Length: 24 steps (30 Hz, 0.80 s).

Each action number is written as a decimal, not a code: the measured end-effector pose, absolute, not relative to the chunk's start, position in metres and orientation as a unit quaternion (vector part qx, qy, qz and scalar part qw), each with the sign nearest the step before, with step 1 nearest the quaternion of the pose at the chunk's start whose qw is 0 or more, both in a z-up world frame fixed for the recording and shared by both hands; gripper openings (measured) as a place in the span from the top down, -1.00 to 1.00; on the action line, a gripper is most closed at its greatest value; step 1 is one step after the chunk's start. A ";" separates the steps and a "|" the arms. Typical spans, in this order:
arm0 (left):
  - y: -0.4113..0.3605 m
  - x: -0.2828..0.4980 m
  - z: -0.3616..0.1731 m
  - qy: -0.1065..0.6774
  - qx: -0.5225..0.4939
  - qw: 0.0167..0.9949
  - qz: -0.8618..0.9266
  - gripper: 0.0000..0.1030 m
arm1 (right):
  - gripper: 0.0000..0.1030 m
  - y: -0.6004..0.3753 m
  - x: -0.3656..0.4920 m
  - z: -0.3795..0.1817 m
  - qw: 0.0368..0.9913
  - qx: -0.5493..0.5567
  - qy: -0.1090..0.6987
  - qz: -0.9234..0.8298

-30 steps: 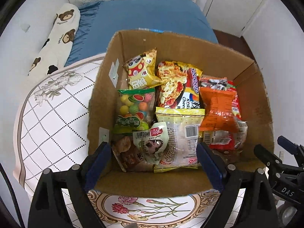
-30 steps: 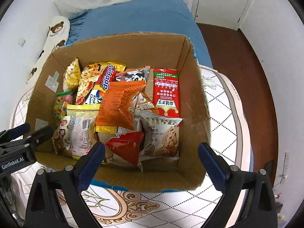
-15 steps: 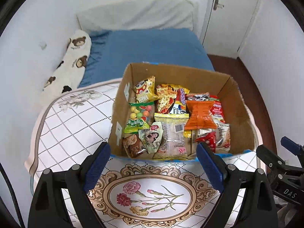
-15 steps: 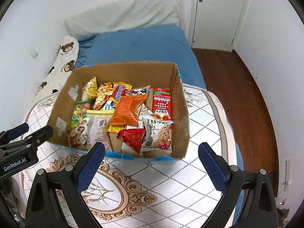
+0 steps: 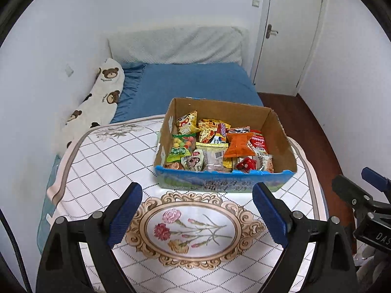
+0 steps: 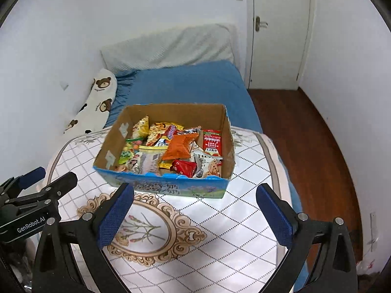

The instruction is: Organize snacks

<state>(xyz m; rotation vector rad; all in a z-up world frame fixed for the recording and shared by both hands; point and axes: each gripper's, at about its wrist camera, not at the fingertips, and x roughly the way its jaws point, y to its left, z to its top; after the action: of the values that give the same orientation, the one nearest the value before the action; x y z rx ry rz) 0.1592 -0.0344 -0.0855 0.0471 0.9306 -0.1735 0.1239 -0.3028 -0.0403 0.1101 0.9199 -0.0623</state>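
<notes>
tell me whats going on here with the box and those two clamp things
A person holds a two-finger gripper in each hand over a table with a flowered cloth. The left gripper and the right gripper are both open and empty, short of the cardboard box. The box is packed with snack packets, among them an orange bag and a red packet. Nothing is being gripped right now.

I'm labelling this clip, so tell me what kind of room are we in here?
Most likely a small bedroom in a home. A bed with a blue sheet stands against the wall, a bear-print pillow lies along it, and a white door is in the corner. The snack box sits on a patterned table.
</notes>
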 end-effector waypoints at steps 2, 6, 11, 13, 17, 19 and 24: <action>-0.032 0.145 -0.077 0.439 0.027 0.895 -0.079 -0.79 | -0.98 -0.297 0.107 -0.029 0.900 0.051 0.432 -0.025; -0.025 0.122 -0.059 0.424 0.025 0.902 -0.075 -0.79 | -0.98 -0.288 0.076 -0.009 0.910 0.043 0.413 -0.021; -0.017 0.094 -0.034 0.405 0.021 0.911 -0.070 -0.79 | -0.98 -0.286 0.046 0.014 0.917 0.044 0.396 -0.017; -0.014 0.084 -0.024 0.396 0.019 0.916 -0.069 -0.79 | -0.98 -0.284 0.036 0.025 0.921 0.044 0.386 -0.016; -0.012 0.066 -0.008 0.377 0.021 0.923 -0.072 -0.79 | -0.98 -0.279 0.015 0.044 0.930 0.035 0.366 -0.017; -0.012 0.060 -0.004 0.371 0.024 0.926 -0.073 -0.79 | -0.98 -0.277 0.008 0.051 0.933 0.031 0.359 -0.018; -0.012 0.049 0.001 0.361 0.027 0.930 -0.071 -0.79 | -1.00 -0.276 -0.005 0.060 0.937 0.025 0.349 -0.023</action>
<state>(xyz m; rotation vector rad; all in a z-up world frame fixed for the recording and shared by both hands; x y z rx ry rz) 0.0486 -0.0116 0.0011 0.0549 0.7391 -0.1455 -0.0048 -0.2755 0.0602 0.0508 0.7124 -0.0470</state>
